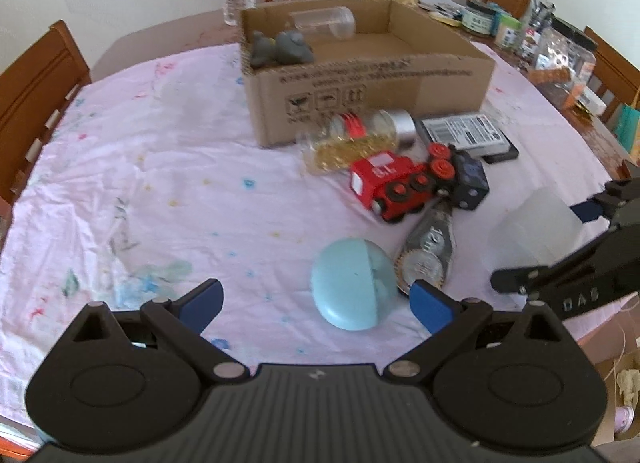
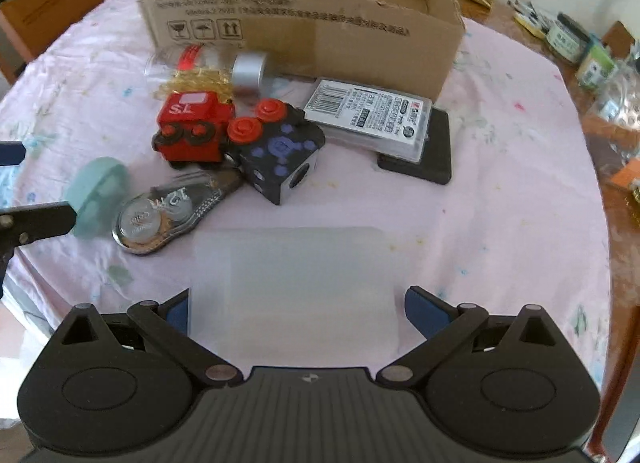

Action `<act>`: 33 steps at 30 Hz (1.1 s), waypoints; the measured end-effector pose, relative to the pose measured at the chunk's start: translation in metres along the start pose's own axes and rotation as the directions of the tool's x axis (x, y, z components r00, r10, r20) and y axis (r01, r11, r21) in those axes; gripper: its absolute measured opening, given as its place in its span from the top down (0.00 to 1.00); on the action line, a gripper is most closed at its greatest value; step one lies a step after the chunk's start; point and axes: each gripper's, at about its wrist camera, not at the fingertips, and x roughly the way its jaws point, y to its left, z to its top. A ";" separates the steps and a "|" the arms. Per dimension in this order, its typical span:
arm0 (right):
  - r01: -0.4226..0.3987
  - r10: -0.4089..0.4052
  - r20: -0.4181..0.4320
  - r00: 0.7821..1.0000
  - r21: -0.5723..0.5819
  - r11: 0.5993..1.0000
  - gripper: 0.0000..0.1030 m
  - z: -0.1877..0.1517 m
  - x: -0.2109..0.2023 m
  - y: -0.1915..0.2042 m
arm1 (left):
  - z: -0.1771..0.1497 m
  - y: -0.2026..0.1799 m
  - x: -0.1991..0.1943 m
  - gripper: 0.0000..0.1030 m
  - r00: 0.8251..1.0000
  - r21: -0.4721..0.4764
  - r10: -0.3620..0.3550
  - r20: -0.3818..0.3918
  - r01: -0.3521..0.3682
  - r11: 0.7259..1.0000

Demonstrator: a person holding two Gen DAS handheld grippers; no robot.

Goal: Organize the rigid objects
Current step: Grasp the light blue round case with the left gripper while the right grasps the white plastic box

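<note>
A translucent plastic box (image 2: pixel 292 287) is being pinched by the right claw (image 2: pixel 296 311); the left claw (image 1: pixel 316 299) is being held spread. Two items are lying in the cardboard box (image 1: pixel 372 99); roughly seven are remaining on the tabletop (image 1: pixel 160 183).

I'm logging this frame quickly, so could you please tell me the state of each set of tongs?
Left tongs: open, empty, near the blue case.
Right tongs: around the clear box; whether they grip it cannot be told.
</note>
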 end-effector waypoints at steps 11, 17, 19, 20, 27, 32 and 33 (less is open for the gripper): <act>0.003 -0.003 0.031 1.000 0.002 1.000 0.00 -0.004 0.000 0.002 | -0.009 0.004 0.026 0.00 0.999 -0.035 0.032 -0.042 -0.033 0.999; 0.001 -0.001 0.049 0.999 -0.003 1.000 0.00 -0.006 -0.001 0.002 | -0.013 0.015 0.025 0.00 0.999 -0.025 0.032 -0.020 -0.033 0.999; -0.001 0.002 0.054 0.999 -0.008 1.000 0.00 -0.006 -0.002 0.002 | -0.011 0.020 0.026 0.00 0.999 -0.024 0.030 -0.016 -0.031 0.999; -0.002 0.003 0.057 0.998 -0.010 1.000 0.00 -0.007 -0.002 0.002 | -0.011 0.022 0.027 0.00 1.000 -0.022 0.029 -0.013 -0.029 0.999; -0.004 0.005 0.078 0.997 -0.012 1.000 0.00 -0.009 -0.003 0.001 | -0.004 0.014 0.032 0.03 0.999 -0.024 0.034 0.007 -0.034 0.999; -0.003 0.004 0.092 0.996 -0.010 1.000 0.00 -0.010 -0.004 0.000 | -0.002 0.004 0.031 0.16 0.999 -0.024 0.032 0.030 -0.031 0.999; -0.003 0.004 0.095 0.995 -0.010 1.000 0.00 -0.011 -0.004 0.001 | -0.001 0.002 0.031 0.20 0.999 -0.024 0.032 0.035 -0.031 0.999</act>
